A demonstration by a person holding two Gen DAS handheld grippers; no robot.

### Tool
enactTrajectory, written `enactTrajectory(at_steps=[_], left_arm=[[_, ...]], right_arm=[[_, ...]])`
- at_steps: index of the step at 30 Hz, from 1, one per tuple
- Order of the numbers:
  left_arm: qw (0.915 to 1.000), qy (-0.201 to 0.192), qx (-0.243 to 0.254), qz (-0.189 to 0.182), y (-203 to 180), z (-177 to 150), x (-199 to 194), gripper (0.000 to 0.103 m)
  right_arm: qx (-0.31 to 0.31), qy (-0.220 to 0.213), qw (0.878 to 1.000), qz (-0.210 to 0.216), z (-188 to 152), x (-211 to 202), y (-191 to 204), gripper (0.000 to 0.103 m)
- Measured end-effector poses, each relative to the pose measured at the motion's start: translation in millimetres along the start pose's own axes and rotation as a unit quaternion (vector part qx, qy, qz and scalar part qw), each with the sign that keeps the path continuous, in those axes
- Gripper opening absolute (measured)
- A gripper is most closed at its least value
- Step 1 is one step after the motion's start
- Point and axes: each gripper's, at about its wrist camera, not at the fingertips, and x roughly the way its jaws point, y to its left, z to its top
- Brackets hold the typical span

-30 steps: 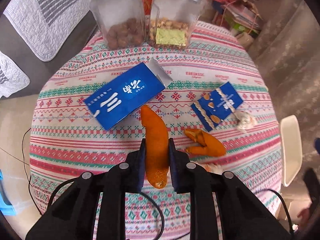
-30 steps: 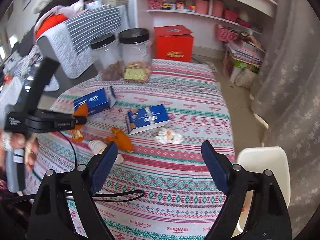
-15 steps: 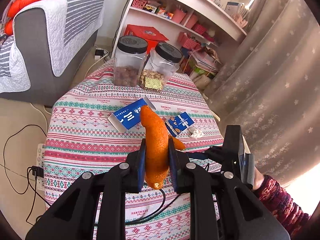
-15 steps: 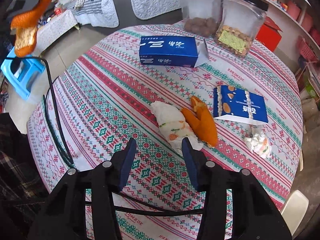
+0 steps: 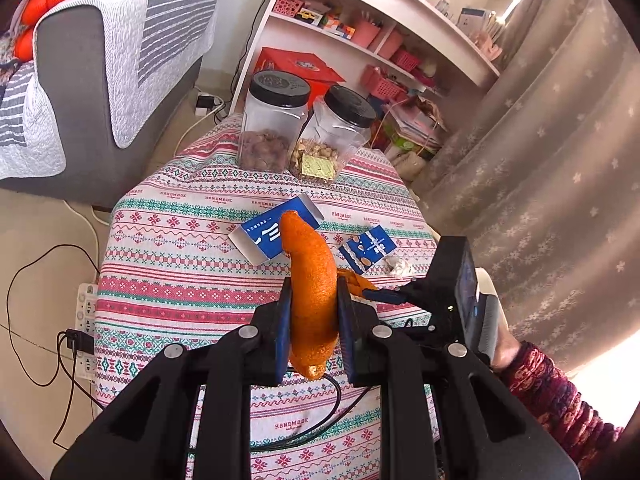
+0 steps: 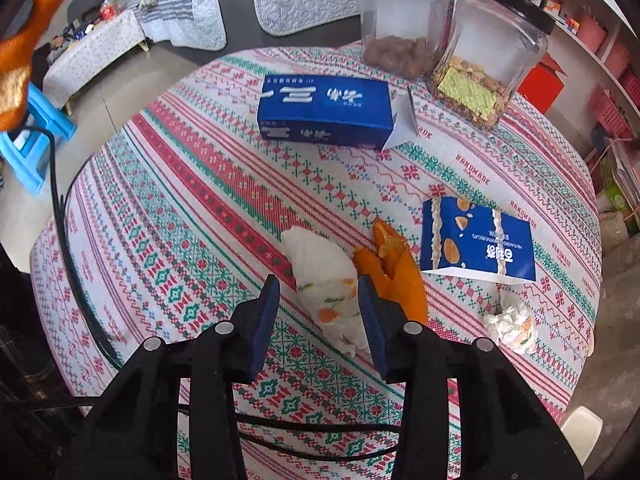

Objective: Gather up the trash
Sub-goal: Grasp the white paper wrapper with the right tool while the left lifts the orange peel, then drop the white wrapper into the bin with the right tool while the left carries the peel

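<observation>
My left gripper (image 5: 312, 296) is shut on a long orange peel (image 5: 310, 280) and holds it high above the round table; that peel also shows at the top left of the right wrist view (image 6: 24, 52). My right gripper (image 6: 318, 292) is open, low over the table, its fingers on either side of a white printed paper napkin (image 6: 324, 276). A second orange peel (image 6: 394, 272) lies just right of the napkin. A crumpled tissue (image 6: 514, 322), a large blue carton (image 6: 324, 110) and a small blue biscuit box (image 6: 478, 240) lie on the patterned tablecloth (image 6: 208, 208).
Two clear jars with black lids (image 6: 490, 52) stand at the table's far edge. A black cable (image 6: 60, 208) runs along the left rim. A blue stool (image 6: 32, 140) and a grey sofa (image 5: 100, 92) stand off to the left, shelves and a curtain beyond.
My left gripper has lifted the orange peel up and back from the table. My right gripper has come down over the napkin and narrowed its opening around it.
</observation>
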Motion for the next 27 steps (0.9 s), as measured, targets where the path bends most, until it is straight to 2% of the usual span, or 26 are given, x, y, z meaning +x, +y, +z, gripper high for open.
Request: enactTrajectory(at_steps=[2, 7, 15, 18, 19, 21, 23, 27], left_arm=[[1.0000, 0.004, 0.005, 0.002, -2, -1, 2, 0.020], [0.9999, 0.007, 0.003, 0.007, 1, -1, 5, 0.021], [0.9998, 0.010, -0.003, 0.014, 4, -2, 10, 0.020], [0.9997, 0.015, -0.003, 0.019, 5, -2, 15, 0.021], [0.9996, 0.015, -0.004, 0.021, 6, -2, 16, 0.021], [0.9995, 0.013, -0.008, 0.027, 7, -2, 17, 0.020], [0.9994, 0.009, -0.012, 0.030, 8, 0, 17, 0.020], [0.9994, 0.001, -0.015, 0.031, 7, 2, 17, 0.020]], right_arm=[[-0.016, -0.003, 1.000, -0.023, -2, 6, 5, 0.040], [0.019, -0.008, 0.999, -0.030, 3, 9, -8, 0.040], [0.013, -0.009, 0.998, -0.067, 4, 22, -3, 0.041], [0.010, -0.009, 0.996, -0.091, 5, 25, -1, 0.031], [0.020, -0.010, 0.996, -0.084, 6, 23, -3, 0.028], [0.040, -0.019, 0.997, -0.057, 6, 15, -8, 0.027], [0.051, -0.037, 0.997, -0.048, 7, 1, -10, 0.027], [0.078, -0.092, 0.992, -0.039, 9, -38, -14, 0.027]])
